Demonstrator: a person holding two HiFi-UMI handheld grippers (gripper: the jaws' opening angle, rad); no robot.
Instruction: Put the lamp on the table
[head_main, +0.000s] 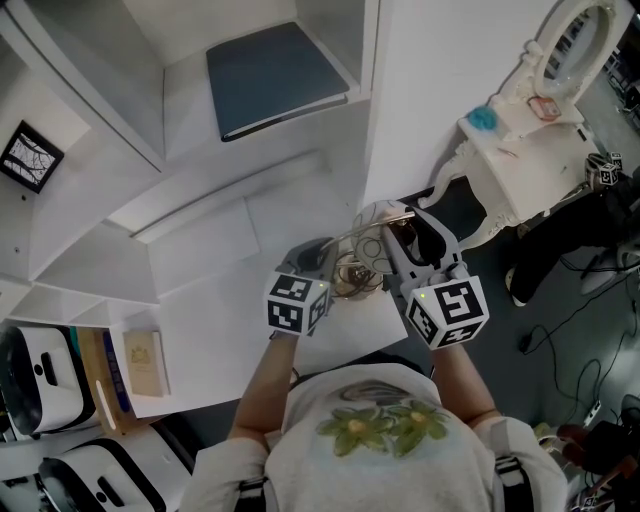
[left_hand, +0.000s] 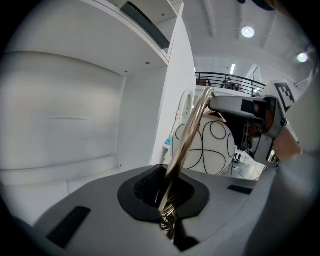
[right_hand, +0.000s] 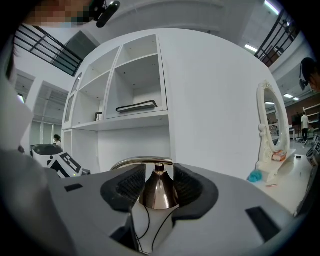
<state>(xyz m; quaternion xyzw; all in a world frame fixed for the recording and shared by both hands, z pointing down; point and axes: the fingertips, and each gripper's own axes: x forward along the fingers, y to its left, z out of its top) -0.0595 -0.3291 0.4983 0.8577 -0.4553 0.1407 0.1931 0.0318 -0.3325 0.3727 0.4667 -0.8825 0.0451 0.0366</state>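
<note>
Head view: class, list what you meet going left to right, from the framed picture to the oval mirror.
Framed picture → tan book → left gripper → right gripper → oval mirror. The lamp overlaps both grippers, so it is left out.

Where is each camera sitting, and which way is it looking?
Head view: on the person's head, looking steeply down at the white shelves; forearms, shirt, left gripper and right gripper show.
Left gripper view: on the left gripper, looking along its shut jaws up the lamp's brass arm; the right gripper and a hand show.
Right gripper view: on the right gripper, looking across the lamp's brass cone, held between its jaws, toward the white shelves and a mirror.
Shared: all three see the lamp and white shelves.
</note>
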